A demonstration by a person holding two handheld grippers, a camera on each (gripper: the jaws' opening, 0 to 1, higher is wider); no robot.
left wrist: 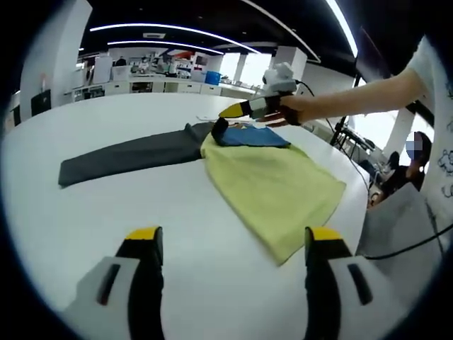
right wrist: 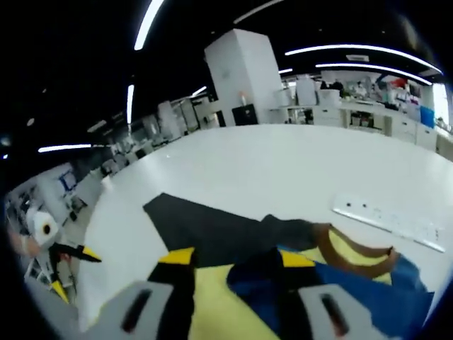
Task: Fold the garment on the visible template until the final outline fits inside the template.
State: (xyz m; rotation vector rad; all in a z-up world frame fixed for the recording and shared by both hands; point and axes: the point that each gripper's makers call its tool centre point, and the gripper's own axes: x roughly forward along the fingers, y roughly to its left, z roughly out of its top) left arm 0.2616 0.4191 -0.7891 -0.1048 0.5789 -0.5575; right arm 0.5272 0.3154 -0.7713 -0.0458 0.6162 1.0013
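Note:
A yellow-green garment (left wrist: 283, 188) lies spread on the white table (left wrist: 92, 212), with a blue part (left wrist: 251, 137) at its far end. A long dark grey piece (left wrist: 141, 154) stretches left from it. My left gripper (left wrist: 233, 241) hovers open over the near table, short of the garment's hem. My right gripper (left wrist: 225, 119), held by a person's hand, reaches in from the right to the far end. In the right gripper view its jaws (right wrist: 236, 258) stand apart around a raised fold of the blue fabric (right wrist: 248, 280), beside a brown collar band (right wrist: 354, 256) and the dark piece (right wrist: 205, 227).
A white strip with dots (right wrist: 389, 216) lies on the table beyond the collar. The left gripper (right wrist: 74, 273) shows small at the far left. A seated person (left wrist: 417, 159) is off the table's right edge. Benches and shelves line the room's back.

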